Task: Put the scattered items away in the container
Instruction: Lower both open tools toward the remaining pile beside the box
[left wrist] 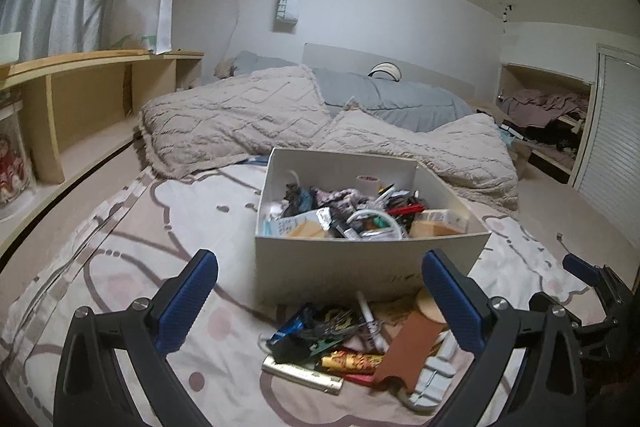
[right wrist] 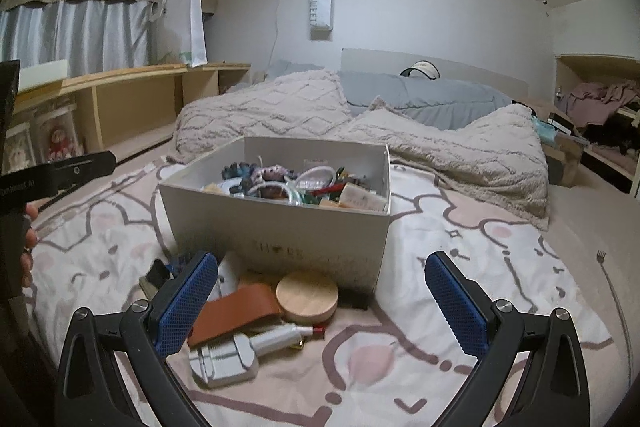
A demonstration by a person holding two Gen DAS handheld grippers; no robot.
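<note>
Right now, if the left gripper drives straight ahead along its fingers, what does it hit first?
Probably the near wall of the white box, dead ahead between the open left gripper fingers. The loose pile sits lower, likely passing underneath; depth is unclear.

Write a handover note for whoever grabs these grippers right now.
Left gripper: open, empty, over the pile.
Right gripper: open, empty, beside the pile.
White box on the bed sheet, already well filled.
Left to do: the pile in front of the box, including the brown leather strap, round wooden lid, silver tool, white pen, ruler and snack wrapper.
</note>
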